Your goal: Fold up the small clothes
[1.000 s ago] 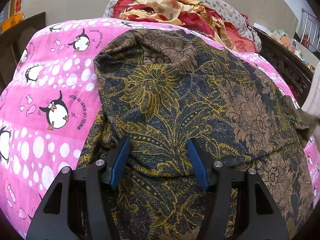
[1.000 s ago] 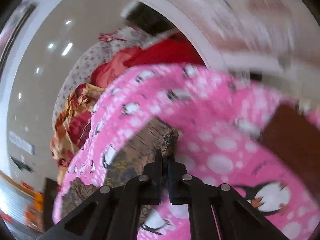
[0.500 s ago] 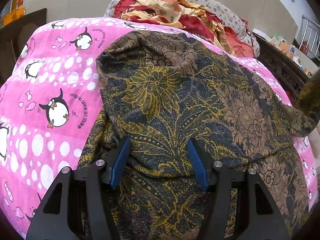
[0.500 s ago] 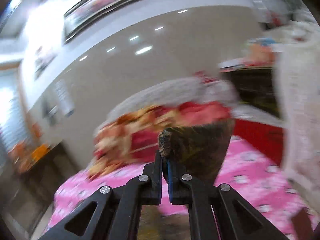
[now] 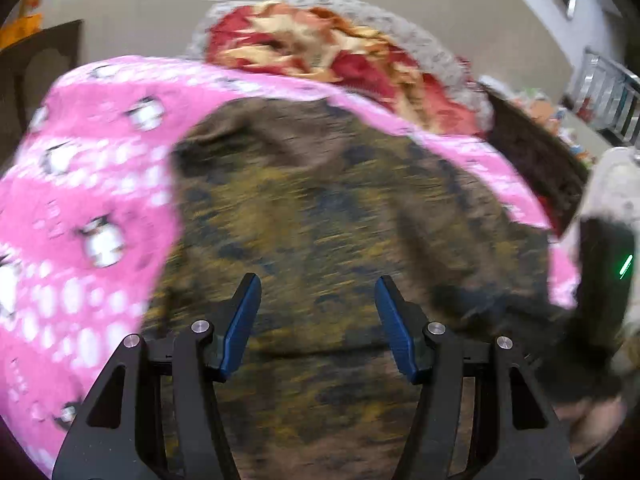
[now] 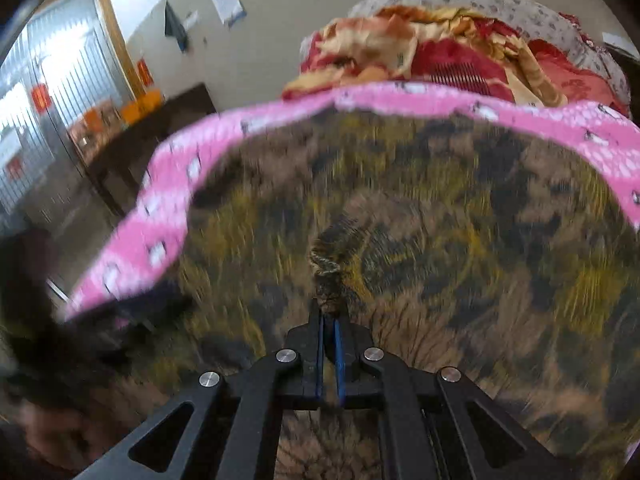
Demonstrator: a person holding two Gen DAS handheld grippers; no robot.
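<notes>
A dark floral garment (image 5: 320,216) in brown, navy and yellow lies spread on a pink penguin-print blanket (image 5: 88,184). My left gripper (image 5: 316,312) is open and empty, its blue pads just above the cloth near its front edge. My right gripper (image 6: 329,312) is shut on a bunched edge of the same garment (image 6: 440,240), held over the spread cloth. The right gripper's black body shows at the right edge of the left wrist view (image 5: 604,280). Both views are motion-blurred.
A heap of red and gold bedding (image 5: 328,56) on a grey floral pillow (image 6: 480,0) lies at the far end of the bed. A dark wooden bed frame (image 5: 532,160) runs along the right. A dark table (image 6: 160,128) stands at the left.
My right gripper has swung from high in the air down over the garment, carrying the pinched edge across it. My left gripper has shifted a little and stays open.
</notes>
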